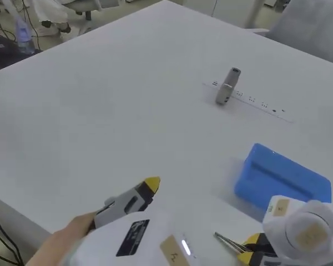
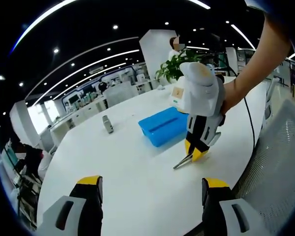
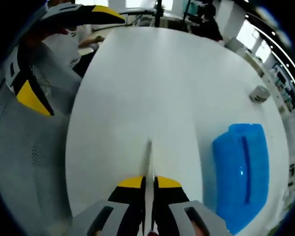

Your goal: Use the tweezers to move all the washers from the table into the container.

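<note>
Tweezers, likely light, springy and slick, sit clamped by their rear in the closed jaws of the right gripper near the blue container, while the left gripper gapes empty.

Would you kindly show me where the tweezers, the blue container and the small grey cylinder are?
tweezers (image 3: 149, 162): right gripper view, mid-shaft.
blue container (image 1: 280, 176): head view, top surface.
grey cylinder (image 1: 228, 87): head view, its body.

Bright, even light from long white ceiling strips washes the white matte tabletop nearly featureless. The blue plastic container casts a faint shadow to its left. Both gripper views bow strongly at the edges; the head view is soft along its near edge.
</note>
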`<state>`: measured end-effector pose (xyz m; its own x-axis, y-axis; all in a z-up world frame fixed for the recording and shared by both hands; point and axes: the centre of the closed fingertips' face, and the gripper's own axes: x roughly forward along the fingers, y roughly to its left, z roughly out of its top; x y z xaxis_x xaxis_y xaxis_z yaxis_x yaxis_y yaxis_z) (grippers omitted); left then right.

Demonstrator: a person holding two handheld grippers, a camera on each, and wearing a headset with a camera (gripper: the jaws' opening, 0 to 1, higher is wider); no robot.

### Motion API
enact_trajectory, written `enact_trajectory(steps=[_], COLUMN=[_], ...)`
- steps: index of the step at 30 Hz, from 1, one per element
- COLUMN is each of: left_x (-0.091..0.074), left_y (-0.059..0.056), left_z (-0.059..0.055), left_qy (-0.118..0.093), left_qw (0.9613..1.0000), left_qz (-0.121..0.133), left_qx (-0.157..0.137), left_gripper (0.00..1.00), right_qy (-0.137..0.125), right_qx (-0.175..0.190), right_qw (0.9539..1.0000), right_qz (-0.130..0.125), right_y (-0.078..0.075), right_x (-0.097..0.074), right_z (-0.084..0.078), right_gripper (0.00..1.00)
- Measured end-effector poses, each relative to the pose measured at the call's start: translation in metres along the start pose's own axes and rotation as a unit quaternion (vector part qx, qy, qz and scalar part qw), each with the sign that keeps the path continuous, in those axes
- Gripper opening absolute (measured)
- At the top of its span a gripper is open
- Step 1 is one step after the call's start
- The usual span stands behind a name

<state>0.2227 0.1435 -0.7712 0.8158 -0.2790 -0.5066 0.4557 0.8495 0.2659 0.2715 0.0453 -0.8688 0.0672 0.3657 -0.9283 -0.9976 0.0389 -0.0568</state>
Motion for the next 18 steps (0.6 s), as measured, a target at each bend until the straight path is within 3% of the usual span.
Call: enact_trajectory(steps=[14, 18], left_x=[0.002, 0.0026], left_y=[0.0009, 0.001], left_z=[-0.0022, -0.0029], left_qy=[0.007, 0.009], left_qw=[1.0, 1.0], left_qz=[0.0, -0.002], left_qx=[0.002, -0.002], left_gripper=[0.84, 0.84], right_qy=[-0.008, -0.012], right_qx=[0.0, 0.019], right_qw=[1.0, 0.9997], right_qz=[0.002, 0.006], right_y=[0.0007, 0.0029], right_x=[-0.0026, -0.0053], right_z=[0.0027, 0.0025], right_gripper=[0.04, 0.07])
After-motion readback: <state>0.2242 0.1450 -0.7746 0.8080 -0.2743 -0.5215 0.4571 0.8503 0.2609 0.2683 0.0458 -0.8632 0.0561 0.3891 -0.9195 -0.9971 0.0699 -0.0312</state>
